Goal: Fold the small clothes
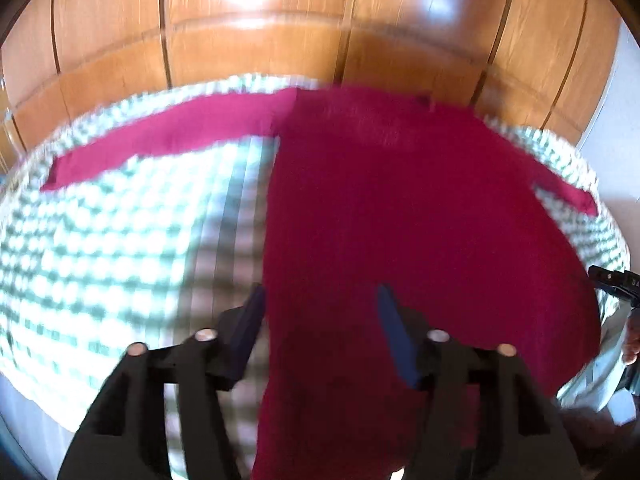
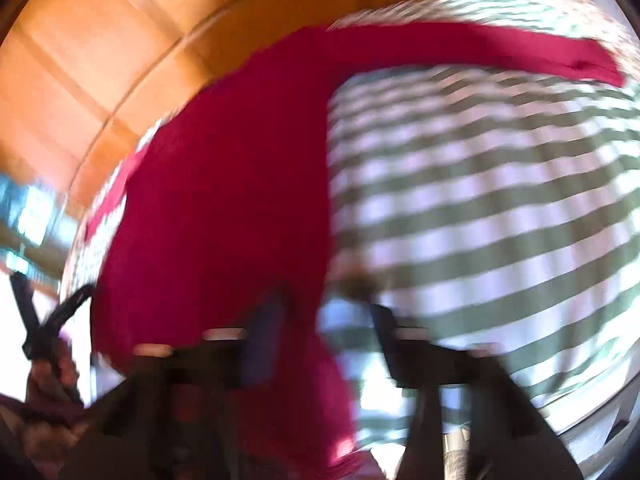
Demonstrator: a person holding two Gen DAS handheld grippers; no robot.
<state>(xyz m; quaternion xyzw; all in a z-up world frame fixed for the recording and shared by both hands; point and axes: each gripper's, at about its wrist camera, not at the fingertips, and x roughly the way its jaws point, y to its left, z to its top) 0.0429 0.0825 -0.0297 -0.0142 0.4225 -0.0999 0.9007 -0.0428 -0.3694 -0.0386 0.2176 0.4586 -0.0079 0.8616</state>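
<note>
A dark red long-sleeved shirt lies spread flat on a green-and-white checked cloth, with one sleeve stretched out to the left. My left gripper hovers over the shirt's lower left edge. Its blue-padded fingers stand apart with nothing pinched between them. In the blurred right wrist view the shirt fills the left half and its other sleeve reaches right. My right gripper is open above the shirt's lower right edge. Each gripper shows at the edge of the other's view.
Wooden panelled doors rise right behind the covered surface. The checked cloth lies bare on both sides of the shirt. A person's hand holds the left gripper's handle at the lower left of the right wrist view.
</note>
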